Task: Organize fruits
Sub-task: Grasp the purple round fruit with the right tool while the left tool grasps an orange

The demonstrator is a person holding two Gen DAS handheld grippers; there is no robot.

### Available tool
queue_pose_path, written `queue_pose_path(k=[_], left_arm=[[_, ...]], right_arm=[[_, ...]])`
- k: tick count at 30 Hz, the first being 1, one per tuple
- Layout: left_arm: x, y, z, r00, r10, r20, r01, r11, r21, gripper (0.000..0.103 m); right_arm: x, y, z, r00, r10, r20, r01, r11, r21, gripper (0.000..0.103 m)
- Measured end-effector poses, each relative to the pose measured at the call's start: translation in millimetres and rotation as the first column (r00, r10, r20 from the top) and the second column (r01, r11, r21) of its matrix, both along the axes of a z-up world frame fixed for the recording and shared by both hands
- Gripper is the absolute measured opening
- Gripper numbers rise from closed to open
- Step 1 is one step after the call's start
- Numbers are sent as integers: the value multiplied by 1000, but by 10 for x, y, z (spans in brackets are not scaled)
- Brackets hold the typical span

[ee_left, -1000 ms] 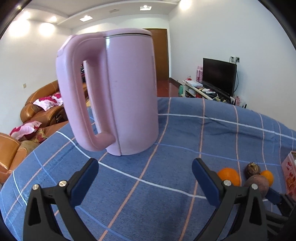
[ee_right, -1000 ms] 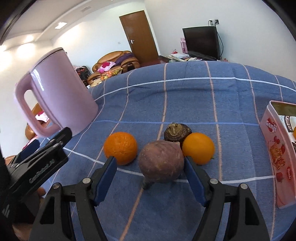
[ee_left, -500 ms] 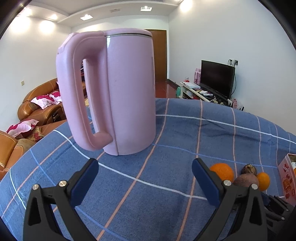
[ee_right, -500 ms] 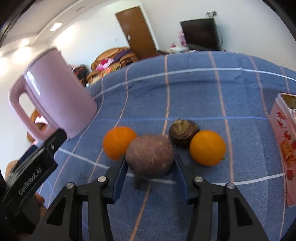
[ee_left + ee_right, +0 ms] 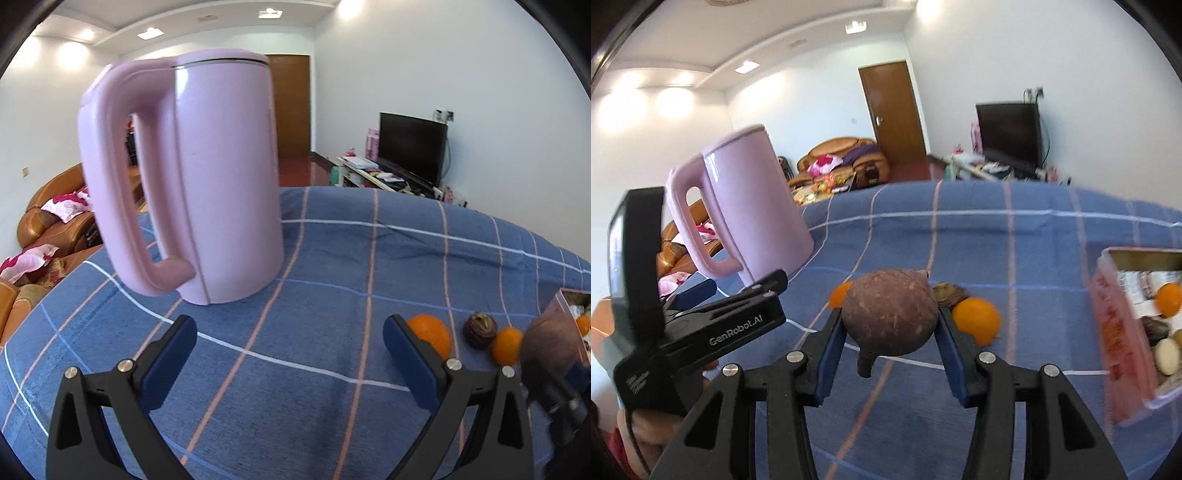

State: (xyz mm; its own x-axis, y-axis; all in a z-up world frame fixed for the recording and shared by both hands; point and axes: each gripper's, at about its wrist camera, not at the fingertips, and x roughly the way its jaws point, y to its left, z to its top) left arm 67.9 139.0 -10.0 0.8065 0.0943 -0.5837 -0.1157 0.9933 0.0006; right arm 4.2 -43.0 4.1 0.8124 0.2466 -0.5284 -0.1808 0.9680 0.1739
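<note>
My right gripper (image 5: 890,325) is shut on a round purple-brown fruit (image 5: 891,312) with a short stem, held just above the blue checked cloth. Behind it lie an orange (image 5: 977,319), a dark wrinkled fruit (image 5: 951,293) and a second orange (image 5: 838,294) that is partly hidden. A pink box (image 5: 1115,332) at the right holds an orange and several other fruits. In the left wrist view my left gripper (image 5: 290,350) stands open over bare cloth. The held fruit (image 5: 550,341) shows blurred at the right edge of that view, next to the oranges (image 5: 430,332).
A tall pink kettle (image 5: 207,184) with a handle stands on the cloth at the left, just beyond the left gripper. The table (image 5: 369,258) drops off at the far side. Sofas, a door and a television lie beyond it.
My right gripper closed on the purple-brown fruit, lifted it off the cloth and carried it toward the box. The left gripper stayed open and barely moved.
</note>
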Motion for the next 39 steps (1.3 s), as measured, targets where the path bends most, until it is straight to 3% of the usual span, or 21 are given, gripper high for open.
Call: queue_pose_path(k=[5, 10, 13, 19, 23, 26, 28, 33, 39], left_arm=[[-18, -151, 7, 993, -116, 3, 116, 993, -18, 103], [8, -353, -23, 974, -228, -19, 227, 973, -36, 101], [84, -474, -55, 966, -254, -55, 250, 966, -70, 93], [325, -799, -194, 951, -261, -169, 261, 965, -24, 78], [492, -908, -336, 929, -261, -263, 262, 965, -31, 57], [485, -943, -340, 929, -265, -259, 269, 963, -21, 56], [463, -935, -330, 930, -268, -253, 270, 962, -27, 49], [398, -890, -293, 931, -278, -234, 272, 960, -59, 49], [80, -891, -84, 976, -198, -86, 200, 979, 23, 49]], right_arm=[[-185, -226, 105, 994, -60, 91, 69, 993, -101, 51], [-283, -415, 125, 990, -77, 115, 94, 984, -154, 51], [-255, -508, 114, 990, -91, 111, 106, 985, -139, 51], [-206, -580, 76, 992, -92, 84, 101, 990, -99, 51], [-174, -602, 62, 994, -90, 66, 95, 992, -86, 51], [-152, -620, 52, 994, -90, 54, 94, 993, -74, 51], [-136, -626, 40, 995, -92, 45, 95, 993, -69, 51], [-146, -632, 43, 993, -107, 51, 110, 992, -56, 51], [-260, -574, 135, 975, -151, 162, 172, 977, -127, 51]])
